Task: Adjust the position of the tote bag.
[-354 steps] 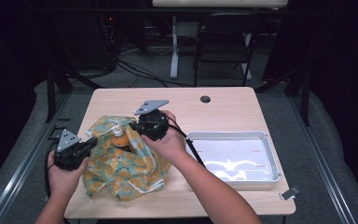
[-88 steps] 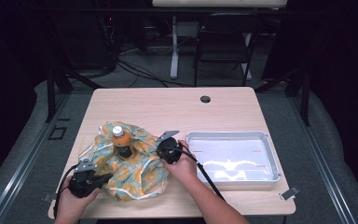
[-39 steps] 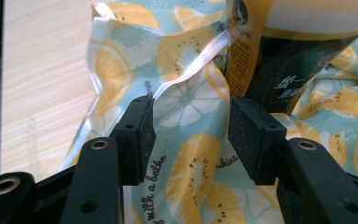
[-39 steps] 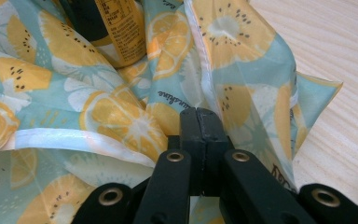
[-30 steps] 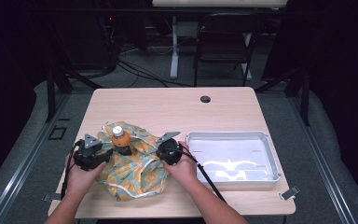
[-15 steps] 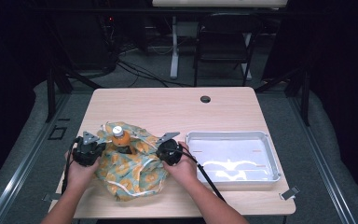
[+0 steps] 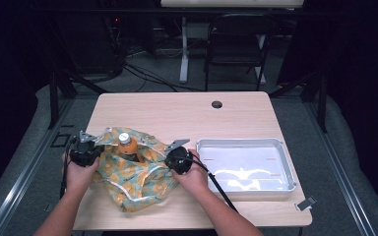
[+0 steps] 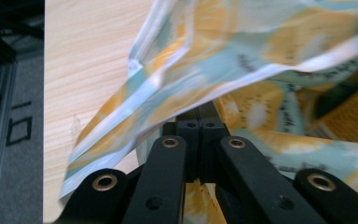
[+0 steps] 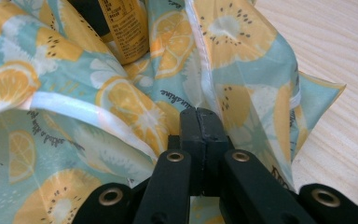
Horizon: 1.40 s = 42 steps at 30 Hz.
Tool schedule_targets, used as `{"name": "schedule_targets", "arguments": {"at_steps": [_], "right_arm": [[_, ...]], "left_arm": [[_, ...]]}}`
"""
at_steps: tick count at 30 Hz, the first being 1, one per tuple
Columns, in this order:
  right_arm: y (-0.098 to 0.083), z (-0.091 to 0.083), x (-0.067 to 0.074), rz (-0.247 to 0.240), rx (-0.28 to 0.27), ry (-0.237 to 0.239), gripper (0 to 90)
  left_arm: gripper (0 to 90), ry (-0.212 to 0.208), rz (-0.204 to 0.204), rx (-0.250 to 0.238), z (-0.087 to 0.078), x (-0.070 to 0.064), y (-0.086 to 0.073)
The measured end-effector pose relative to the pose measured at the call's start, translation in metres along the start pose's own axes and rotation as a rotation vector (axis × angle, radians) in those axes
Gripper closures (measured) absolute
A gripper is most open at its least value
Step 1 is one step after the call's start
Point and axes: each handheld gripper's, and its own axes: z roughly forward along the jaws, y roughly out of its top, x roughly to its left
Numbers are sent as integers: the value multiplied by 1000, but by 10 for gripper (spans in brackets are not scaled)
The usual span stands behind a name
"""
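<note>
A soft bag (image 7: 133,177) printed with lemon slices lies on the table's front left. An orange bottle (image 7: 127,146) with a white cap stands upright inside it. My left gripper (image 7: 96,150) is at the bag's left edge, and in the left gripper view its jaws (image 8: 199,114) are shut on the bag's rim (image 8: 242,56), which lifts away from the wood. My right gripper (image 7: 170,157) is at the bag's right edge. Its jaws (image 9: 197,116) are shut on a fold of the bag (image 9: 121,102), with the bottle's label (image 9: 123,32) just beyond.
A shallow metal tray (image 7: 285,162) sits to the right of the bag, close to my right hand. A round cable hole (image 7: 217,104) is near the table's far edge. A small clip (image 7: 306,202) lies at the front right corner. A chair (image 7: 236,44) stands beyond the table.
My left gripper has moved from the bag's front left up along its left side and pulled that edge outward and up. The right gripper has stayed in place.
</note>
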Motion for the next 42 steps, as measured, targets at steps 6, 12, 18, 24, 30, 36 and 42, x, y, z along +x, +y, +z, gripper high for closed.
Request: {"name": "schedule_targets", "arguments": {"at_steps": [6, 12, 18, 24, 30, 36, 42], "right_arm": [[0, 0, -2, 3, 2, -2, 900], [0, 0, -4, 4, 9, -2, 900], [1, -2, -2, 14, -15, 5, 900], [2, -6, 1, 11, -28, 17, 900], [5, -14, 3, 27, -60, 42, 867], [12, -25, 9, 9, -96, 55, 842], [17, -37, 14, -1, -128, 71, 790]], "left_arm": [[900, 18, -34, 53, 15, 12, -4], [900, 11, -62, 82, 19, 19, -14], [866, -29, -59, 43, 9, 14, -11], [728, -57, -55, 16, -3, 9, -10], [613, -141, -50, 1, -17, 1, -10], [592, -160, -27, -51, -37, -5, -7], [586, -186, -4, -91, -55, -10, 0]]}}
